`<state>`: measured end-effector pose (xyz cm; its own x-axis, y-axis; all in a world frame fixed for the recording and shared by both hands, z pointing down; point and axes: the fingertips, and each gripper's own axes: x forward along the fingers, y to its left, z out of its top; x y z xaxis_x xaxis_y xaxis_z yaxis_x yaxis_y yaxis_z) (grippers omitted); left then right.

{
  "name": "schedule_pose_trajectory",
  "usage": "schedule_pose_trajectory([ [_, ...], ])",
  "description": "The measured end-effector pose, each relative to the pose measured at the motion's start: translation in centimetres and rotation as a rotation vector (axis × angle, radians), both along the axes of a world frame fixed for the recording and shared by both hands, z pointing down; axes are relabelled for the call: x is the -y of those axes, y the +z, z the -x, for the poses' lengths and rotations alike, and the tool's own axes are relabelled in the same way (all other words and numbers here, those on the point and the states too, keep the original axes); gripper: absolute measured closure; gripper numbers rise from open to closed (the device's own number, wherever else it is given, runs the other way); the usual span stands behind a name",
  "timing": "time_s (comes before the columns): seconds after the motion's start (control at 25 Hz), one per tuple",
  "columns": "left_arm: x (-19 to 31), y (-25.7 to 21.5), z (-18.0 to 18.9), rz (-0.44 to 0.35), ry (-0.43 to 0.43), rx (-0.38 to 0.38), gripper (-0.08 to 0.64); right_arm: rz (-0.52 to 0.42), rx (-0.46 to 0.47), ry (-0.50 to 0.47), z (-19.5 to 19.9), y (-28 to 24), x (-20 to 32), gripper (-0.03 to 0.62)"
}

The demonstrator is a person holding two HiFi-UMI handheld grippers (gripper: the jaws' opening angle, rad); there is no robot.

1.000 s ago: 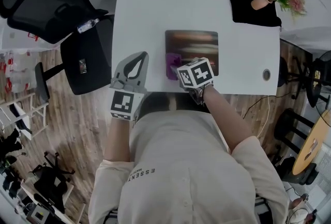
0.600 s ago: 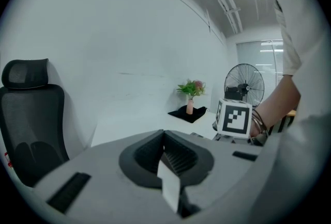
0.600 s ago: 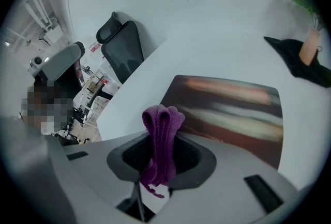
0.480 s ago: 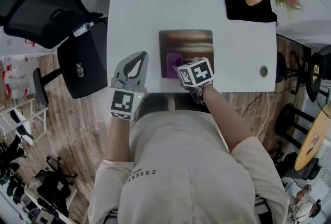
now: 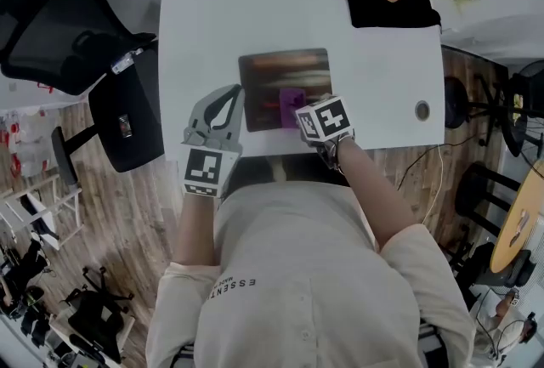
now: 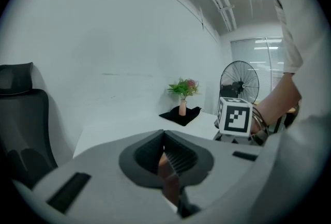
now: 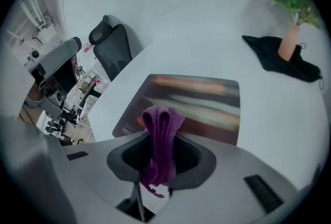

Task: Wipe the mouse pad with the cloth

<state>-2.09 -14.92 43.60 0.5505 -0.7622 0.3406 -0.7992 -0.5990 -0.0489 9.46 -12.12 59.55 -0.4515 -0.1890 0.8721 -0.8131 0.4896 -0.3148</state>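
My right tongs (image 7: 161, 141) clamped on the purple cloth (image 7: 161, 123) — above the mouse pad (image 7: 207, 104), white counter (image 5: 204, 18), left tongs (image 5: 231, 99) closed, empty, beside the pad.

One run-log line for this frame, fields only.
right gripper: jaws shut on purple cloth | purple cloth: over mouse pad, near edge | left gripper: jaws together, beside mouse pad's left edge
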Motion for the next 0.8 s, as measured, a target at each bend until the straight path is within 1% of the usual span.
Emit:
schedule_pose_trajectory([
  [0.24,0.5,0.0,-2.7,0.002,0.005,-0.002,0.558,0.010,0.013,0.060,-4.7,0.2,0.4,0.482],
  [0.52,1.1,-0.1,-5.5,0.000,0.003,-0.010,0.558,0.016,-0.009,0.061,-8.8,0.2,0.8,0.480],
  [0.8,1.4,-0.3,-7.9,-0.011,-0.004,-0.017,0.558,0.018,-0.049,0.066,-12.6,0.4,1.0,0.479],
])
